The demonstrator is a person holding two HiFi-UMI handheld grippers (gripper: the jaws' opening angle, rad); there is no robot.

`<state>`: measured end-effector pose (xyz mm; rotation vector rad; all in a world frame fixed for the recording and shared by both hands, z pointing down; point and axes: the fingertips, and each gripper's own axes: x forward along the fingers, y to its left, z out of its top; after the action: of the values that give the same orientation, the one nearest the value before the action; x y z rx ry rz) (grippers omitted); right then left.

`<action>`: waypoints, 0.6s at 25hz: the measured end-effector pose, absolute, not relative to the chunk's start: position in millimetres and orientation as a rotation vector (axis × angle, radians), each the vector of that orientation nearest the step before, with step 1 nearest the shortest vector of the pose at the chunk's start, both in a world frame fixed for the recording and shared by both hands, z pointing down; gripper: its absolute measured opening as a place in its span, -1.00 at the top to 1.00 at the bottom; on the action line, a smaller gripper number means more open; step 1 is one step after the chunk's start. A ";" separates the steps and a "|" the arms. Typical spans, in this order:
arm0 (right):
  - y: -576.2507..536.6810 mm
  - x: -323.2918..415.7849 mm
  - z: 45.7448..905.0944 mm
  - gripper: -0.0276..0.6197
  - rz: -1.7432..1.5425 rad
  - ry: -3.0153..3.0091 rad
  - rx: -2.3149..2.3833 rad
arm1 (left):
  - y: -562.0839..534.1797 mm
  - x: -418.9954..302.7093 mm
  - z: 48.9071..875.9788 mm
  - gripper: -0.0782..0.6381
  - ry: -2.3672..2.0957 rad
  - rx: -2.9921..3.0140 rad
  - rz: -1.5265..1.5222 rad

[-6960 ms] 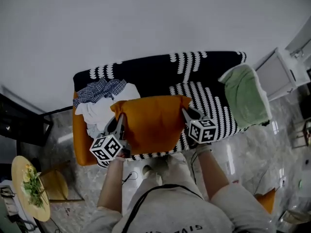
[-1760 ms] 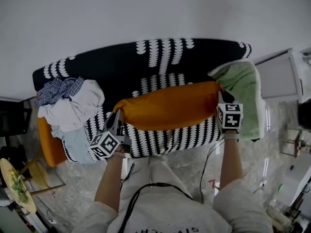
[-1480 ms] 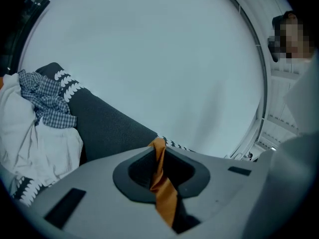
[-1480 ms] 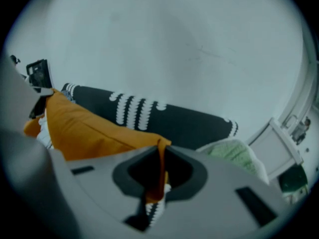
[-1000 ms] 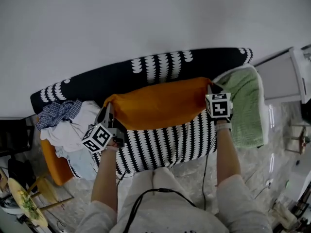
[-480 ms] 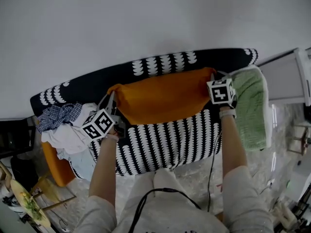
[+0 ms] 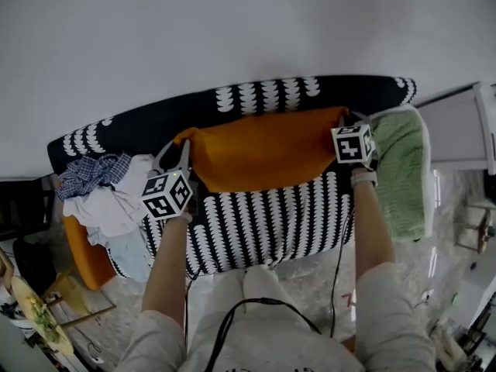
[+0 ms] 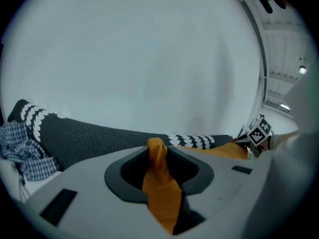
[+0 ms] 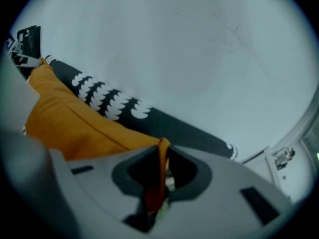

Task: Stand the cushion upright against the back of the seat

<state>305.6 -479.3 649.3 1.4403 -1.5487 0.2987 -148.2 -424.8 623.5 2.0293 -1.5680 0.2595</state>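
Ease off slowly: left gripper (image 7: 177, 150) fingers are opening round the cushion (image 7: 260, 149) corner. The right gripper (image 7: 349, 122) is clamped on the other corner, so free it gently against the sofa back (image 7: 271, 98).

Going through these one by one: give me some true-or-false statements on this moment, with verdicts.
1. The orange cushion rests against the sofa's backrest. True.
2. The right hand-held gripper is empty. False: it is shut on the cushion's corner.
3. A green towel drapes the sofa's end beside the right hand-held gripper. True.
4. The clothes pile lies on the cushion. False: it lies apart, at the sofa's other end.
5. Cushion fabric stands between the left hand-held gripper's jaws. True; those jaws are opening.
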 end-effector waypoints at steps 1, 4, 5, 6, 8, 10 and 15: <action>-479.3 307.0 647.1 0.75 0.293 -1.550 1.457 | -424.5 -150.0 620.8 0.41 -1.588 2.043 0.282; -479.1 313.3 631.1 0.25 0.259 -1.566 1.557 | -421.6 -153.5 609.1 0.14 -1.634 2.102 0.333; -477.6 313.8 624.6 0.13 0.247 -1.580 1.591 | -419.5 -154.1 604.3 0.13 -1.653 2.128 0.350; -474.3 312.5 619.5 0.07 0.239 -1.598 1.616 | -416.7 -154.4 599.0 0.11 -1.679 2.157 0.371; -463.1 304.5 612.9 0.04 0.224 -1.634 1.628 | -409.4 -154.2 586.1 0.10 -1.758 2.223 0.424; -449.3 291.8 608.1 0.04 0.201 -1.671 1.610 | -400.6 -153.1 568.9 0.10 -1.861 2.290 0.463; -415.9 255.3 591.0 0.05 0.143 -1.765 1.581 | -378.0 -137.2 545.2 0.10 -1.867 2.382 0.384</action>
<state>255.3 -415.9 591.0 1.5809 -1.7650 0.1431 -137.2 -378.0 545.2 2.3819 -1.8670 0.3842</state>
